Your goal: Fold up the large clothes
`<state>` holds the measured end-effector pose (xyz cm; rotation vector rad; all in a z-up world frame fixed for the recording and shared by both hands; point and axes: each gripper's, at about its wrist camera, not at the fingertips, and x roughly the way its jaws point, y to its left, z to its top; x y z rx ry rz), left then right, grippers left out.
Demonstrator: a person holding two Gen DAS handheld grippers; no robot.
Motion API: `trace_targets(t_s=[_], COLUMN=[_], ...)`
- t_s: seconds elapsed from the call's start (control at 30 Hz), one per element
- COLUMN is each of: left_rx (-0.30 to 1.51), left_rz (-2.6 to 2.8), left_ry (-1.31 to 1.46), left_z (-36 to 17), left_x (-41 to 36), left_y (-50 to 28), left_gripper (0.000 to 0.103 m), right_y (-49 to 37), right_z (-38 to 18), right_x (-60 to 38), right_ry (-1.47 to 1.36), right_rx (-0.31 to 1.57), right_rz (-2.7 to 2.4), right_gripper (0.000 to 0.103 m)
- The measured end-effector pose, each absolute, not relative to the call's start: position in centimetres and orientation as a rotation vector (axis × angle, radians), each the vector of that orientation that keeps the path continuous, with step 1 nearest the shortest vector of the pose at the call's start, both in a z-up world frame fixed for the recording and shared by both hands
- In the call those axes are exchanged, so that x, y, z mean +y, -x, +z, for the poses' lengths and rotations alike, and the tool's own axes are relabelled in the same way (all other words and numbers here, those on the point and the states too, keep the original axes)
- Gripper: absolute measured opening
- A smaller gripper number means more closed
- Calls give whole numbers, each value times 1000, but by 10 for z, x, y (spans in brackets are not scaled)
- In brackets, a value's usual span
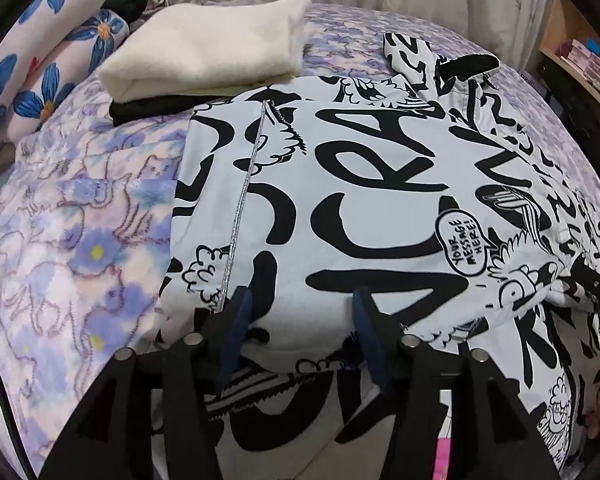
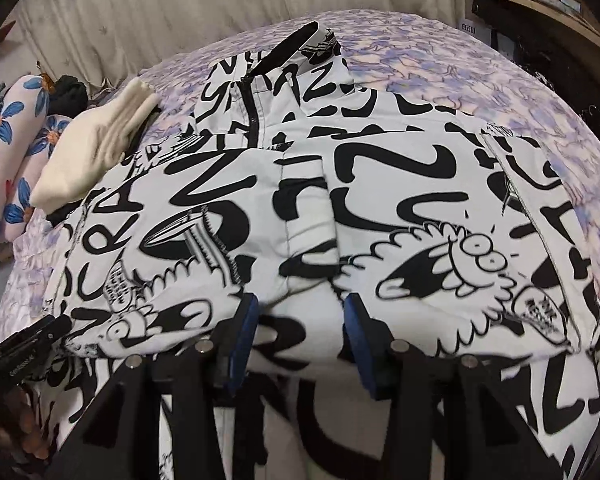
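Your large white jacket printed with black graffiti lettering and cartoon figures (image 1: 380,184) lies spread across the bed's lilac and purple flower-print fleece blanket (image 1: 80,240); its collar end with the black zip points toward the pale pleated curtain (image 2: 160,20) at the far side; the near hem drapes toward you over the bed's edge.

Your left gripper (image 1: 302,300) hangs over the jacket's near left part, beside the silver seam line; its blue-padded jaws stand apart with a hump of cloth between them, and the pads do not look pressed on it; nothing is pinched.

Your right gripper (image 2: 300,304) sits over the jacket's middle; its jaws stand partly apart around a raised fold of the white cloth; whether the pads are pressing it, you cannot tell from here.

A folded cream fleece garment (image 1: 212,44) rests on a folded black one (image 1: 160,106) just beyond the jacket's far left corner; blue-flowered pillows (image 1: 40,64) lie further left.
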<state>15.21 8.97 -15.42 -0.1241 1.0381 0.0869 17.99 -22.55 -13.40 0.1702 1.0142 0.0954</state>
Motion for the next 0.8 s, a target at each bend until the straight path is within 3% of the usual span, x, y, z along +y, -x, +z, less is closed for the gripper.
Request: trace_targets(t_s=[0.37, 0.8], left_rx=[1022, 959], left_rz=[58, -98], left_ry=[73, -51], left_z=[-127, -45], left_x=[67, -22], left_y=[-130, -97], left_gripper=[56, 56], right_y=[-145, -114], right_z=[-119, -132], right_x=[-217, -214], right_ry=[-163, -112], right_rx=[1010, 1078], right_rz=[119, 89], right_gripper=[45, 45])
